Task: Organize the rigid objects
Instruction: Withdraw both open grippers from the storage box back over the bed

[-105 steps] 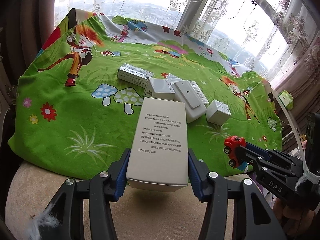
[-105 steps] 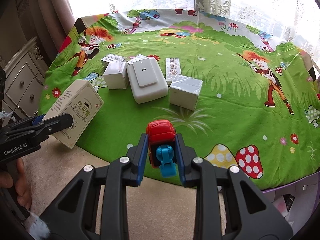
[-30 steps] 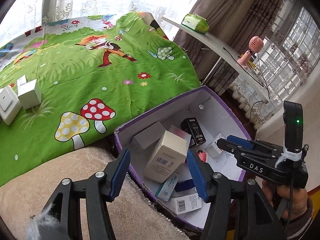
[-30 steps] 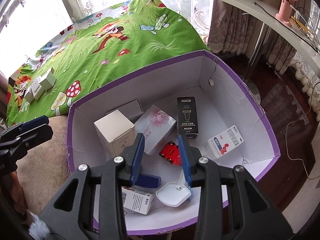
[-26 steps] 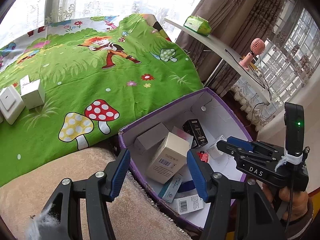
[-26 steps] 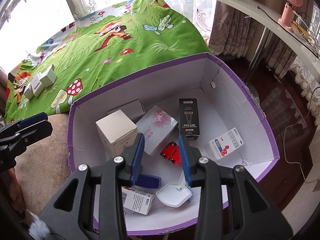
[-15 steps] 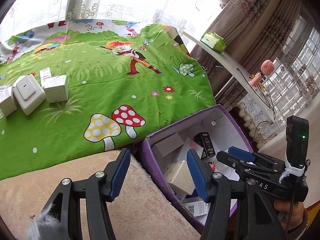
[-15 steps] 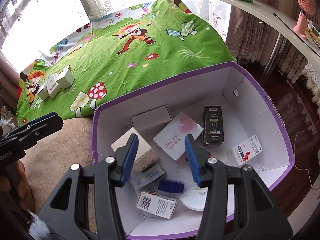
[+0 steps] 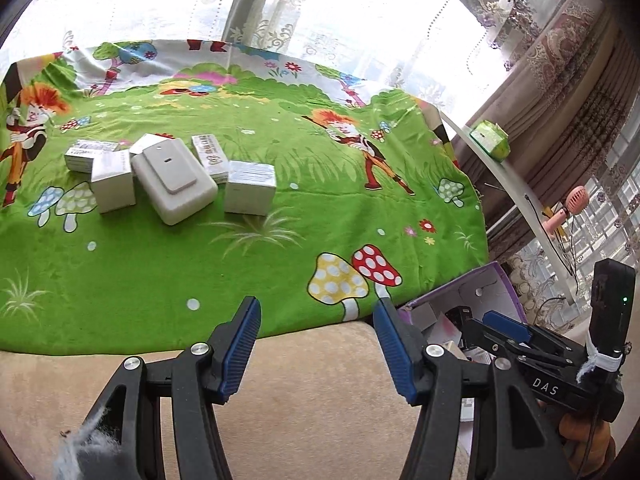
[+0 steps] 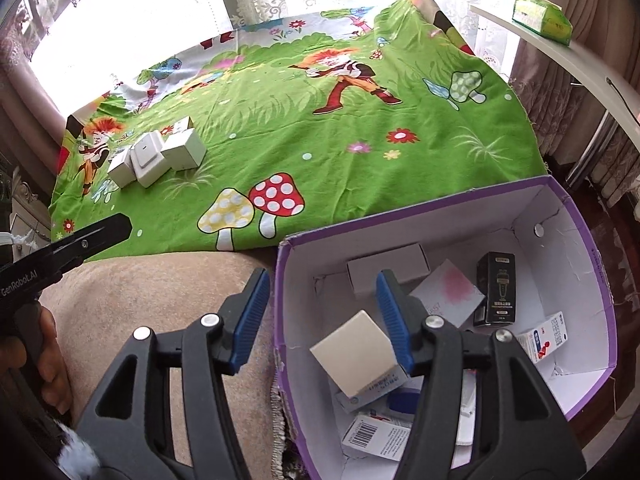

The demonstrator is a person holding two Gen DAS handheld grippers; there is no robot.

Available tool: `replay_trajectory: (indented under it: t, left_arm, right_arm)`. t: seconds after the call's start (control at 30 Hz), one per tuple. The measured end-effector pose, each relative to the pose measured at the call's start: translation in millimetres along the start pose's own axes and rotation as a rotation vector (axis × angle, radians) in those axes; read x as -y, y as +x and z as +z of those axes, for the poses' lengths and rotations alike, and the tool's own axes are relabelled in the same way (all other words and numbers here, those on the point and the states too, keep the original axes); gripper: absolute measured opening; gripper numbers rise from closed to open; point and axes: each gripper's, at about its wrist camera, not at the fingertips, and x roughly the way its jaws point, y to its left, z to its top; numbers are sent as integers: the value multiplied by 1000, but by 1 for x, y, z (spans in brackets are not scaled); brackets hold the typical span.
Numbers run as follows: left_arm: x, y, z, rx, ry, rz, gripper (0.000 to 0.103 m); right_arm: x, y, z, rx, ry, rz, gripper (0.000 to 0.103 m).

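Big white flat box (image 9: 174,180) on the green blanket (image 9: 280,216), long side slanting from far left to near right. Both hand-held grippers empty now: left hand-held gripper (image 9: 316,344) open, right hand-held gripper (image 10: 320,320) opening over the purple box's (image 10: 600,280) left rim. Beige box, earlier gripped, now inside (image 10: 356,356); seen only from right.

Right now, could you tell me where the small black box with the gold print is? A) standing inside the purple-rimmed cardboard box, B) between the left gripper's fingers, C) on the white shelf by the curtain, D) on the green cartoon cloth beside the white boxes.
A: the black box stands upright on the floor of the purple-rimmed cardboard box, near its far wall, beside a white box with a pink flower.
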Motion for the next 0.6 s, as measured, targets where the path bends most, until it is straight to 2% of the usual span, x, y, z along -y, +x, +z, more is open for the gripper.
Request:
replay_trajectory:
  t: [0.37,0.6]
  left_arm:
    - [-77,-11,21,48,-103,148,60]
    - [-111,-10,46,75,-146,203,60]
  right_arm:
    - [-63,33,22,33,-48,14,66]
    - [-103,58,39,37,-134,14,67]
